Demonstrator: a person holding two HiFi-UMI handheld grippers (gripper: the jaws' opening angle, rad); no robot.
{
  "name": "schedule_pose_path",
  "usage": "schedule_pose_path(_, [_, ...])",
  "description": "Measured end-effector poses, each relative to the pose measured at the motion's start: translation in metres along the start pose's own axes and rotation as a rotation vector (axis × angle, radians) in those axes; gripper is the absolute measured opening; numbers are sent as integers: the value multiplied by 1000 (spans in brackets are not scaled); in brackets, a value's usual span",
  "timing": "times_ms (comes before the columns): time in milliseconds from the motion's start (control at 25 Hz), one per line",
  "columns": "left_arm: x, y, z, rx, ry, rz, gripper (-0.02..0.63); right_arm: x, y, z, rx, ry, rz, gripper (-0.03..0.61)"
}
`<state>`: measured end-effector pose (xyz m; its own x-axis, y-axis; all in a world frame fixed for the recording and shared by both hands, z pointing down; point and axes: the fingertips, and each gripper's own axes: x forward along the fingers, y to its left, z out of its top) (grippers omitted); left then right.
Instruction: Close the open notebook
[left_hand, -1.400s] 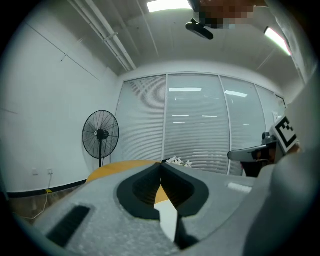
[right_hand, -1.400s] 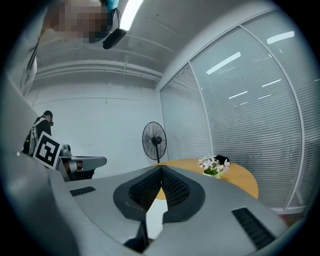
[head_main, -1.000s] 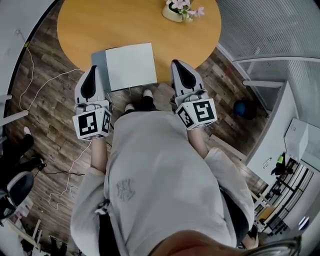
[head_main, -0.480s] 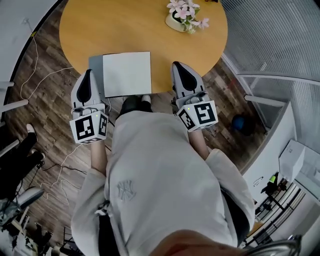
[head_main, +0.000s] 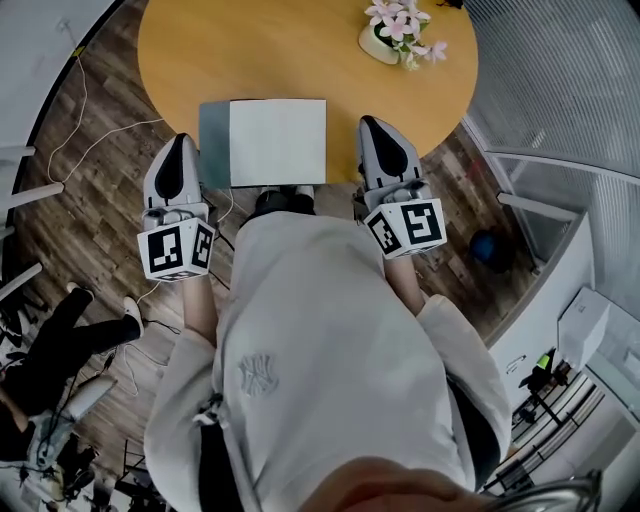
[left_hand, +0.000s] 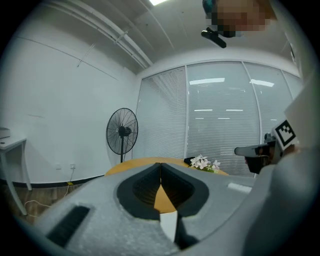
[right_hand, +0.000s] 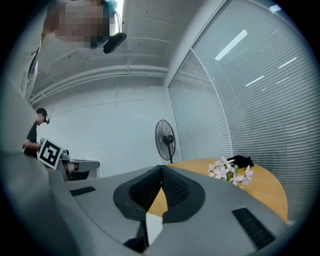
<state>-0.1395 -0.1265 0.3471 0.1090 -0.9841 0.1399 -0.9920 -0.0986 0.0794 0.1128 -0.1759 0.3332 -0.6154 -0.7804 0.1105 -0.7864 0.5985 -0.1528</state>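
**Approach step, before any contact with the notebook.**

Far left: your left gripper (head_main: 180, 142) is held over the wood floor just off the near edge of the round table (head_main: 300, 50). Its jaws are together with nothing between them.

Centre: the notebook (head_main: 278, 140) lies flat at the table's near edge, between your two grippers and apart from both. A white page faces up, and a narrow grey-blue strip (head_main: 214, 145), probably the cover, shows along its left side.

Right of it: your right gripper (head_main: 370, 125) has its tip over the table rim, just beside the notebook's right edge. Its jaws are likewise pressed together and empty.

Far right, at the back: a small pot of flowers (head_main: 400, 25), well clear of the work.

Judgement: closing has not begun. Next you would need to bring one gripper to a free page edge. Either part its jaws to pinch the leaf or slip the closed tip under it, then swing it over onto the other half. The other gripper can steady the book so it does not slide off the rim.
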Motion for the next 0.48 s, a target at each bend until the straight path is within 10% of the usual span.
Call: schedule_pose_path(480, [6, 38, -7, -134, 32, -91, 17, 14, 27, 3, -8, 22, -59, -6])
